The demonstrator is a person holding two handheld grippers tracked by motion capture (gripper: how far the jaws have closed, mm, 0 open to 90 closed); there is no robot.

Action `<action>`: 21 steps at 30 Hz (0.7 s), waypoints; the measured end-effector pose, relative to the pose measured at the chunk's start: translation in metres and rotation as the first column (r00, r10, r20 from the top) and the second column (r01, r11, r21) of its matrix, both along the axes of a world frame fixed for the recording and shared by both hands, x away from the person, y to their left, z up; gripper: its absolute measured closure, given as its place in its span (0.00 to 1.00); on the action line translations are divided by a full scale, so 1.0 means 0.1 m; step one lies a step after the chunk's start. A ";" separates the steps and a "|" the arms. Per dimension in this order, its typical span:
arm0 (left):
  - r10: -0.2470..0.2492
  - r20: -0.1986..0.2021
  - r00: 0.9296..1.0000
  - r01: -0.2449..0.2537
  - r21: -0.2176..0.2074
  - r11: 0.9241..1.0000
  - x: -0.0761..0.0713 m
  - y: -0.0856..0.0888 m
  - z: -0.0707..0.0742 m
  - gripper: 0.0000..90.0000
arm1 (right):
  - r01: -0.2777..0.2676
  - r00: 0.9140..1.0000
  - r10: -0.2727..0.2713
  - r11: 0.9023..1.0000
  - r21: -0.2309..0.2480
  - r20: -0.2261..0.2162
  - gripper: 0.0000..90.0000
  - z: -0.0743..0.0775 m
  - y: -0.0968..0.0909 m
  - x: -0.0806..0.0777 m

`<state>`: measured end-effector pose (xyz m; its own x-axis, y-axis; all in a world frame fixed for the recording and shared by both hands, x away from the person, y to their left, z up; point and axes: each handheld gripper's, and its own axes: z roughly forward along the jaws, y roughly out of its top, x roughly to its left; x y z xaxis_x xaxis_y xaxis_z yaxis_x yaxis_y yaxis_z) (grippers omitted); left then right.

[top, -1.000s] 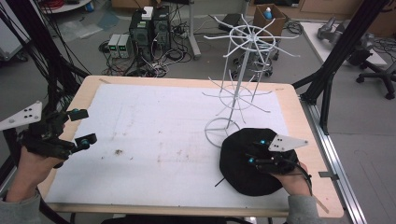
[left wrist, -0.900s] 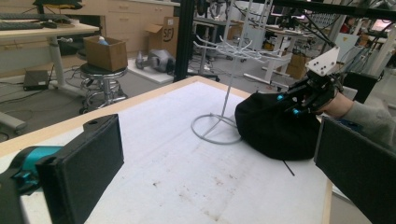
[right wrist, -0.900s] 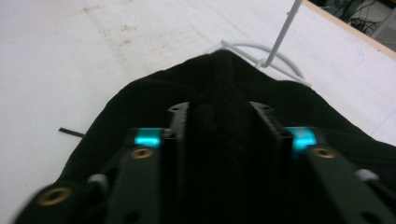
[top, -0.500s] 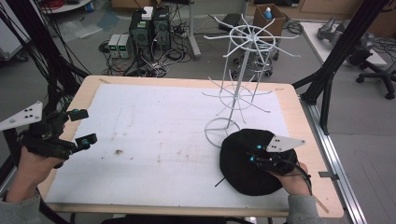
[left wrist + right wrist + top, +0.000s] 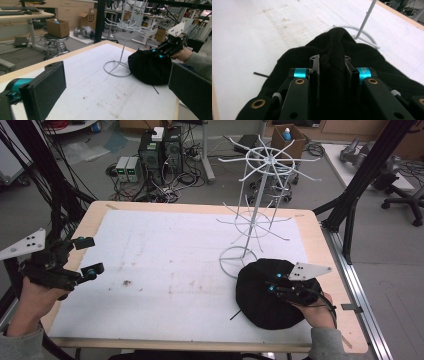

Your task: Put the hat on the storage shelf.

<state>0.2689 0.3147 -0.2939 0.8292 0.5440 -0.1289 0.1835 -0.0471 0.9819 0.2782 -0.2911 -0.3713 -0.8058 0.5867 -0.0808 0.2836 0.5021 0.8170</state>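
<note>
A black hat [image 5: 267, 295] lies on the white mat [image 5: 175, 265] near the right front corner of the table [image 5: 320, 250]. In the right gripper view a thick fold of the black hat [image 5: 335, 57] runs up between the two black jaws, and the jaws are squeezed tight on it from both sides. The right gripper [image 5: 274, 282] sits on top of the hat, with the person's right hand [image 5: 317, 310] behind it. From the left gripper view, the right gripper [image 5: 160, 53] rests on the far side of the soft black lump [image 5: 150, 67].

A thin black string [image 5: 236, 315] sticks out from under the hat, off to the left of the right gripper. In the right gripper view the string [image 5: 260, 74] lies flat on the mat to the left of the jaws.

Just ahead of the right gripper stands a white wire rack [image 5: 255, 205]. Its round base ring [image 5: 237, 261] touches the edge of the hat. In the right gripper view the ring [image 5: 362, 37] curves right behind the hat.

The left gripper [image 5: 86, 256] is well apart from the hat, over the left edge of the table, held in the left hand [image 5: 35, 295]. Its jaws stand wide apart with nothing between them. In its own view the hat and the rack [image 5: 122, 40] lie ahead of it, between its two jaws
</note>
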 end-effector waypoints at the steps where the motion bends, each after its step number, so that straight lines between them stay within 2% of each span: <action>1: 0.002 0.000 1.000 -0.002 0.000 1.000 0.00 0.00 0.00 0.02 | -0.004 1.000 0.004 1.000 0.008 0.005 0.80 0.05 0.00 -0.01; 8: 0.002 0.000 1.000 -0.002 0.004 1.000 0.01 -0.01 -0.01 0.02 | -0.012 1.000 0.012 1.000 0.012 0.022 0.80 0.19 0.00 -0.10; 12: 0.003 -0.004 1.000 -0.003 0.006 1.000 0.01 -0.02 -0.01 0.02 | -0.017 0.999 0.016 0.999 0.038 0.033 0.80 0.27 -0.02 -0.13; 13: 0.002 -0.004 1.000 -0.002 0.007 1.000 0.01 -0.02 -0.01 0.02 | -0.025 0.999 0.023 0.999 0.048 0.038 0.80 0.34 -0.04 -0.16; 21: 0.005 -0.006 1.000 -0.005 0.008 1.000 0.02 -0.02 -0.03 0.02 | -0.043 0.998 0.040 0.998 0.051 0.056 0.80 0.57 -0.04 -0.25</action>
<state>0.2709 0.3124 -0.2967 0.8258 0.5489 -0.1298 0.1898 -0.0538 0.9803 0.2534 -0.2953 -0.3141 -0.8245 0.5577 -0.0953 0.2180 0.4686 0.8561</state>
